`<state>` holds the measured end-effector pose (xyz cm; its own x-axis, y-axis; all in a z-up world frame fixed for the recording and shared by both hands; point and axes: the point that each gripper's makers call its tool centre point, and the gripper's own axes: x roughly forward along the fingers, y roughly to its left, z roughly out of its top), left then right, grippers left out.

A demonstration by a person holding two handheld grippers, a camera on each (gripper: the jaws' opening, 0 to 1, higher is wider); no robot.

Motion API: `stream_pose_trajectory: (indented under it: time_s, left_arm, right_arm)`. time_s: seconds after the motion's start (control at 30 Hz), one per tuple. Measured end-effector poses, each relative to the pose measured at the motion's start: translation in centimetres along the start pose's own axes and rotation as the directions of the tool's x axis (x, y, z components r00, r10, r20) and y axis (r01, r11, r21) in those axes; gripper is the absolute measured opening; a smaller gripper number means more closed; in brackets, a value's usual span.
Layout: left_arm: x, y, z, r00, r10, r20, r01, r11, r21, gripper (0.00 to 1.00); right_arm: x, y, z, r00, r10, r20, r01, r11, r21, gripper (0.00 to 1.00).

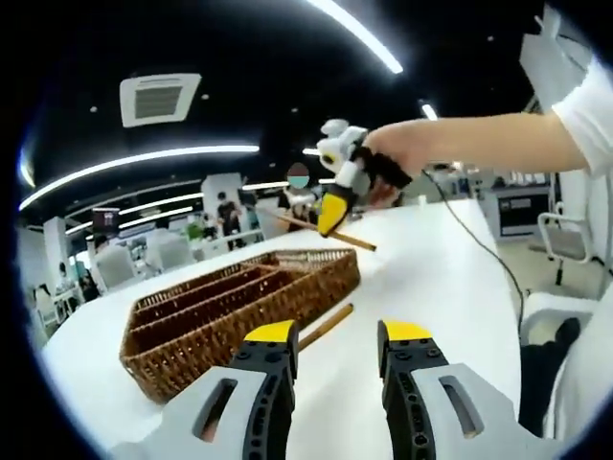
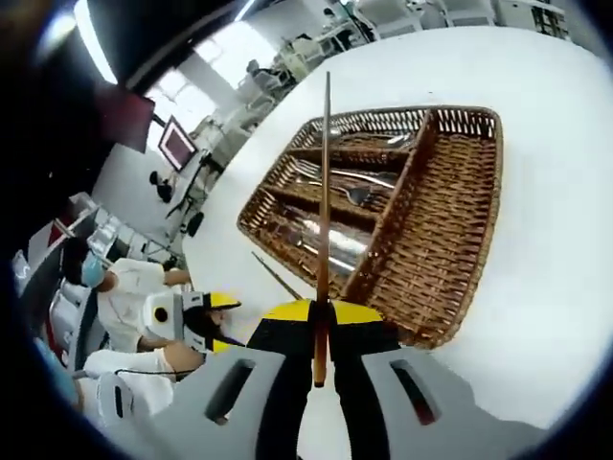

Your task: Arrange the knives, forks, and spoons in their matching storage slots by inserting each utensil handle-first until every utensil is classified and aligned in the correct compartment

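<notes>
A brown wicker tray (image 1: pixel 287 287) with long compartments lies on the white table (image 1: pixel 431 278). In the right gripper view the tray (image 2: pixel 450 230) is below me, with metal cutlery (image 2: pixel 330 244) in its narrow slots. My right gripper (image 2: pixel 321 311) is shut on a thin wooden stick (image 2: pixel 325 172), like a chopstick, held above the tray. In the left gripper view that right gripper (image 1: pixel 332 216), in a person's hand, hovers past the tray's far end with the stick (image 1: pixel 350 238). My left gripper (image 1: pixel 339 335) is open and holds nothing, near the tray's corner. A second wooden stick (image 1: pixel 326 326) lies beside the tray.
The second stick (image 2: pixel 278 278) lies on the table between the tray and my left gripper (image 2: pixel 228 321). A cable (image 1: pixel 479 240) trails across the table at the right. Chairs, desks and people stand in the room beyond the table's far edge.
</notes>
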<state>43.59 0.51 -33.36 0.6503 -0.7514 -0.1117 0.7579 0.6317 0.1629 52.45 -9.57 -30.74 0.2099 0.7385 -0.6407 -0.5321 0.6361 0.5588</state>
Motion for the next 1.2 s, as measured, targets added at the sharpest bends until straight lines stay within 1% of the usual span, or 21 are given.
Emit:
stream_pose_trajectory:
  time_s: [0.03,0.07,0.17,0.2,0.23,0.27,0.3,0.37,0.4,0.57,0.6,0.7,0.77,0.87,0.93,1.0,1.03,1.07,1.2]
  left_arm:
    - [0.0,-0.1,0.0,1.0,0.0,0.001,0.0,1.0,0.003,0.32]
    - [-0.1,-0.2,0.0,1.0,-0.001,0.002,0.001,1.0,0.004,0.32]
    - [-0.2,-0.1,0.0,1.0,-0.002,0.006,0.002,1.0,-0.002,0.32]
    - [-0.2,-0.2,0.0,1.0,-0.002,0.005,0.002,1.0,-0.004,0.32]
    - [-0.2,-0.2,-0.1,1.0,-0.001,0.004,0.001,1.0,-0.002,0.33]
    - [-0.2,-0.2,-0.1,1.0,-0.001,0.004,0.001,1.0,-0.002,0.33]
    - [-0.2,-0.2,-0.1,1.0,0.001,0.0,-0.001,1.0,0.0,0.34]
    - [-0.1,-0.2,-0.2,1.0,0.005,-0.007,-0.005,1.0,0.0,0.35]
    - [-0.1,-0.2,-0.4,1.0,0.011,-0.018,-0.011,1.0,0.001,0.36]
    - [0.0,-0.2,-0.5,1.0,0.012,-0.025,-0.012,1.0,0.006,0.39]
    - [0.1,-0.1,-0.4,1.0,0.011,-0.029,-0.011,1.0,0.003,0.4]
    - [0.2,-0.1,-0.4,0.999,0.009,-0.04,-0.009,1.0,-0.007,0.45]
    - [0.2,0.2,-0.3,0.998,0.021,-0.06,-0.022,1.0,-0.01,0.48]
    - [-0.1,0.6,0.2,0.997,0.03,-0.072,-0.03,1.0,-0.005,0.51]
    - [-0.4,1.3,0.8,0.996,0.044,-0.08,-0.044,0.999,0.002,0.53]
    - [-0.6,1.7,1.2,0.995,0.049,-0.082,-0.048,0.999,0.006,0.54]
    - [-0.7,2.1,1.5,0.995,0.055,-0.081,-0.054,0.998,0.011,0.54]
    - [-0.7,2.3,1.6,0.995,0.059,-0.08,-0.058,0.998,0.014,0.55]
    - [-1.1,2.7,2.2,0.995,0.07,-0.077,-0.068,0.997,0.019,0.56]
  right_arm:
    - [-0.1,-0.3,0.2,1.0,-0.012,-0.006,0.011,1.0,-0.002,0.05]
    - [-0.2,-0.9,1.0,0.999,-0.035,-0.005,0.035,0.999,0.021,0.05]
    - [-0.1,-1.4,1.8,0.997,-0.073,-0.02,0.073,0.997,0.024,0.05]
    - [0.1,-1.9,2.1,0.995,-0.091,-0.028,0.092,0.995,0.043,0.05]
    - [0.2,-2.6,2.3,0.991,-0.123,-0.054,0.126,0.991,0.052,0.05]
    - [0.2,-3.3,2.5,0.988,-0.142,-0.057,0.146,0.987,0.069,0.05]
    - [0.3,-3.8,2.8,0.986,-0.153,-0.058,0.158,0.984,0.082,0.05]
    - [0.3,-4.2,3.0,0.985,-0.161,-0.061,0.166,0.983,0.082,0.05]
    - [0.4,-4.9,3.2,0.981,-0.183,-0.065,0.189,0.976,0.107,0.05]
    - [0.8,-5.9,3.2,0.969,-0.223,-0.103,0.234,0.965,0.117,0.05]
    - [0.9,-6.0,3.5,0.969,-0.226,-0.095,0.238,0.962,0.136,0.05]
    - [1.1,-6.4,3.7,0.961,-0.251,-0.115,0.266,0.954,0.136,0.05]
    - [1.4,-7.2,3.8,0.954,-0.272,-0.129,0.291,0.941,0.171,0.05]
    - [1.6,-7.6,3.8,0.95,-0.277,-0.141,0.3,0.936,0.183,0.05]
    - [1.8,-7.7,3.6,0.944,-0.29,-0.154,0.316,0.93,0.186,0.05]
    - [1.9,-7.8,3.6,0.942,-0.296,-0.158,0.324,0.926,0.194,0.05]
    - [2.0,-8.2,3.7,0.938,-0.309,-0.158,0.337,0.918,0.21,0.05]
    - [2.1,-8.3,3.7,0.937,-0.31,-0.16,0.339,0.917,0.21,0.05]
    - [2.7,-8.8,3.4,0.927,-0.325,-0.186,0.361,0.906,0.221,0.05]
